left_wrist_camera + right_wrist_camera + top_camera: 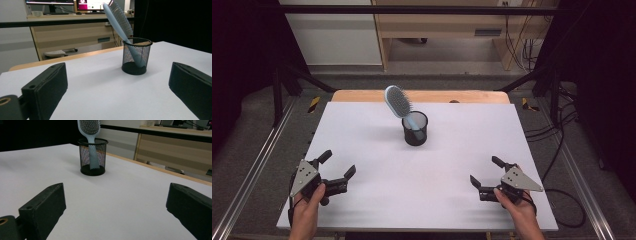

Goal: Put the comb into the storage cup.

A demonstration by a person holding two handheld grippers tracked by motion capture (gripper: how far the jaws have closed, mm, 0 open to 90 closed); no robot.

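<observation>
A round black wire-mesh pen cup [415, 129] stands upright on the white-topped desk [377, 200], a little toward the far edge and close to the middle between the left and right edges. Inside it sits a pale blue plastic hairbrush [400, 103], handle down in the cup and its oval bristled head sticking out above the rim, leaning toward the far left corner; in the left gripper view the handle [135, 56] shows through the mesh, resting slantwise against the cup's wall. The left gripper [338, 165] lies near the desk's near left corner, held from behind by the person's left hand [307, 210], its jaws spread wide apart with nothing between them and pointed inward toward the cup. The right gripper [484, 171] sits near the near right corner in the person's right hand [516, 205], its jaws likewise parted and empty, also angled toward the cup. Both grippers are low over the desk surface and well apart from the cup and brush.
</observation>
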